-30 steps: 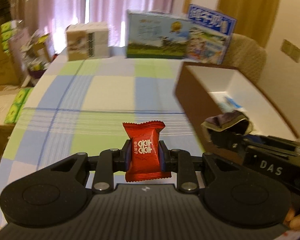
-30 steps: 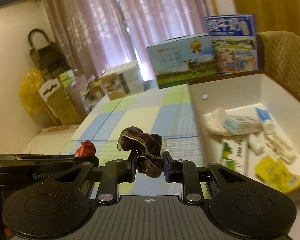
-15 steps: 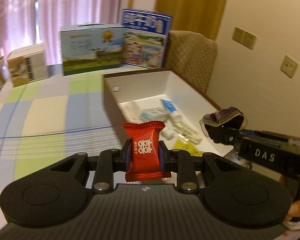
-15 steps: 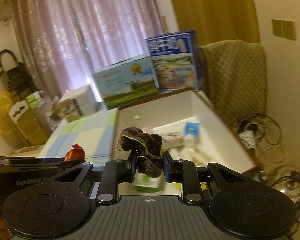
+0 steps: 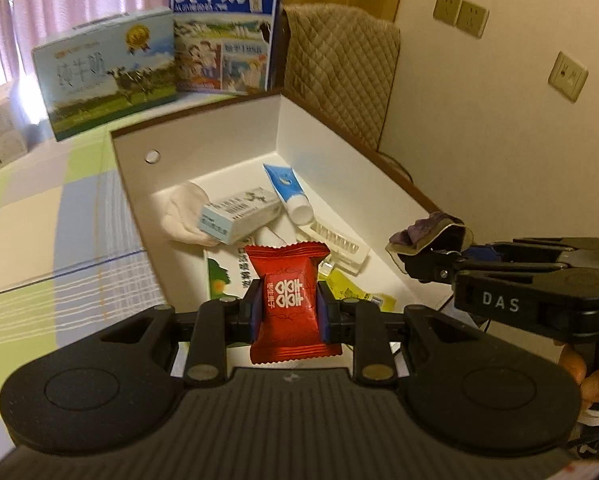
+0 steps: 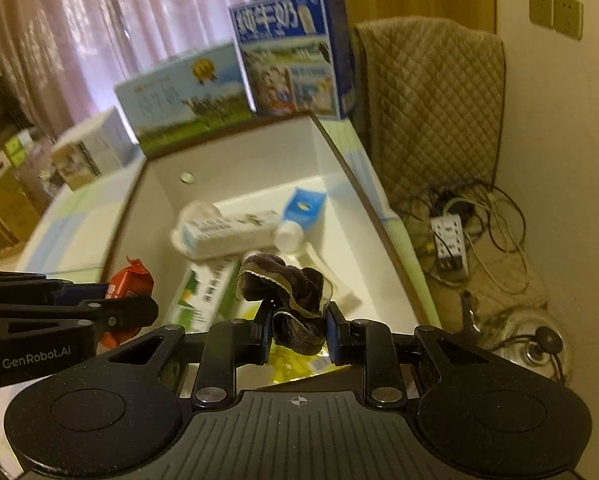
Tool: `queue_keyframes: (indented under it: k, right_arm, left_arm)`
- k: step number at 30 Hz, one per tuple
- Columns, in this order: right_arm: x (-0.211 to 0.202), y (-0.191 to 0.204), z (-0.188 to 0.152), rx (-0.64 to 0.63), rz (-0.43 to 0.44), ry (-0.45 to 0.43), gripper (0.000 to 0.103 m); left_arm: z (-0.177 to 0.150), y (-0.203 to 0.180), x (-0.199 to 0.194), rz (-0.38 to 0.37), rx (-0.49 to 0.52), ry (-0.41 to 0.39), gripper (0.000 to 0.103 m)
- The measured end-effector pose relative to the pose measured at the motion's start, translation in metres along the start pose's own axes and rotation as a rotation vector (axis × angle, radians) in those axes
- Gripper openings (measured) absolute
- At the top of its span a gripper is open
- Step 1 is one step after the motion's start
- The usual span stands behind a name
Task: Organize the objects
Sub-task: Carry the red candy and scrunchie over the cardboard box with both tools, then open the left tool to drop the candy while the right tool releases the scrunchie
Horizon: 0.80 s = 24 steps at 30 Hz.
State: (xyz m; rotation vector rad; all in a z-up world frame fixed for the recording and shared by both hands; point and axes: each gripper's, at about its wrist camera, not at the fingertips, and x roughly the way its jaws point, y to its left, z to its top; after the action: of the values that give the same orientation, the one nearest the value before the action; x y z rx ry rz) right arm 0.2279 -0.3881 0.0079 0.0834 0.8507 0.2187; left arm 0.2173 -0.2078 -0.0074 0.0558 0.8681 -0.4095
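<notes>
1. Candy packet point(image 5: 286, 299), red with white characters, stands upright between the clenched jaws of the left gripper point(image 5: 287, 307); its long axis runs vertical, crimped ends top and bottom, printed face toward the camera.
2. The packet hangs over the near end of the open white box point(image 5: 203, 136), above the items in it.
3. The right gripper point(image 6: 297, 334) is clamped on a dark purple scrunchie point(image 6: 285, 290), bunched, with a pale edge trim, also held over the box's near end.
4. In the box lie a blue-and-white tube point(image 5: 287, 192), cap toward the near side, a small white carton point(image 5: 239, 214) lying left to right, a pale sock point(image 5: 183, 216), a green-printed carton point(image 6: 207, 292) and a yellow wrapper point(image 5: 345, 290).
5. The box sits on a table with a checked blue, green and cream cloth point(image 5: 59, 208).
6. Two milk cartons point(image 5: 107, 72) stand at the far edge; pink curtains hang behind.
7. A quilted chair point(image 6: 431, 96) stands right of the table, a power strip point(image 6: 449, 244) and cables on the floor.
</notes>
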Motion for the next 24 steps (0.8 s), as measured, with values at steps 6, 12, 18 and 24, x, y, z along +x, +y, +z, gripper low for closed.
queue_keyframes:
  k: [6, 12, 18, 24]
  right_arm:
    - [0.021, -0.004, 0.002, -0.031, -0.048, 0.068, 0.023]
    - [0.036, -0.005, 0.008, -0.059, -0.073, 0.118, 0.023]
    - [0.043, -0.002, 0.010, -0.107, -0.117, 0.119, 0.051]
    - [0.042, -0.001, 0.009, -0.112, -0.100, 0.115, 0.055]
  left_arm:
    - [0.002, -0.005, 0.031, 0.013, 0.017, 0.065, 0.022]
    - [0.003, -0.004, 0.052, 0.019, 0.029, 0.114, 0.022]
    - [0.006, -0.001, 0.070, 0.010, 0.011, 0.156, 0.022]
    - [0.006, 0.001, 0.077, 0.020, 0.014, 0.166, 0.033]
